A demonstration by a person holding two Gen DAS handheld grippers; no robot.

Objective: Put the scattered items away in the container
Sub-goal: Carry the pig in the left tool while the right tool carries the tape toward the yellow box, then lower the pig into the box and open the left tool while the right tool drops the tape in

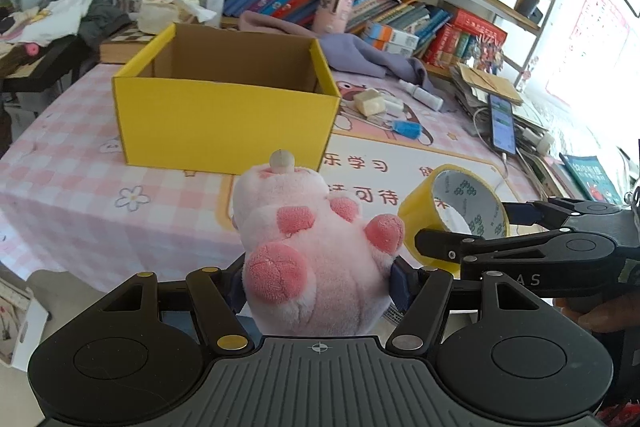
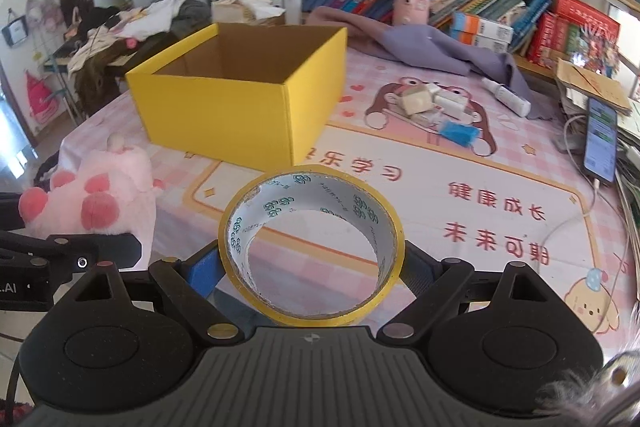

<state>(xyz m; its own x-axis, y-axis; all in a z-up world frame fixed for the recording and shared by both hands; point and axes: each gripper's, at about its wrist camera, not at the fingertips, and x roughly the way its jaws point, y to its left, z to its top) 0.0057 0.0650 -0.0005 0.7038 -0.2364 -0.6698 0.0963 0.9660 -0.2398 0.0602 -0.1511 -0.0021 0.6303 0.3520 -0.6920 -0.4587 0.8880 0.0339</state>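
My left gripper (image 1: 318,287) is shut on a pink plush paw toy (image 1: 312,251) and holds it above the table, in front of the open yellow cardboard box (image 1: 224,119). My right gripper (image 2: 310,275) is shut on a yellow tape roll (image 2: 312,247), held to the right of the plush. The box (image 2: 240,107) stands open with nothing seen inside. The plush (image 2: 92,203) and the left gripper's fingers show at the left of the right wrist view. The tape roll (image 1: 456,211) and right gripper show at the right of the left wrist view.
Small bottles, a beige block and a blue packet (image 2: 440,107) lie right of the box on the pink mat. A purple cloth (image 2: 432,47) lies behind. A phone (image 2: 600,139) with cable lies at the right edge. Bookshelves stand behind; clothes are piled at the far left.
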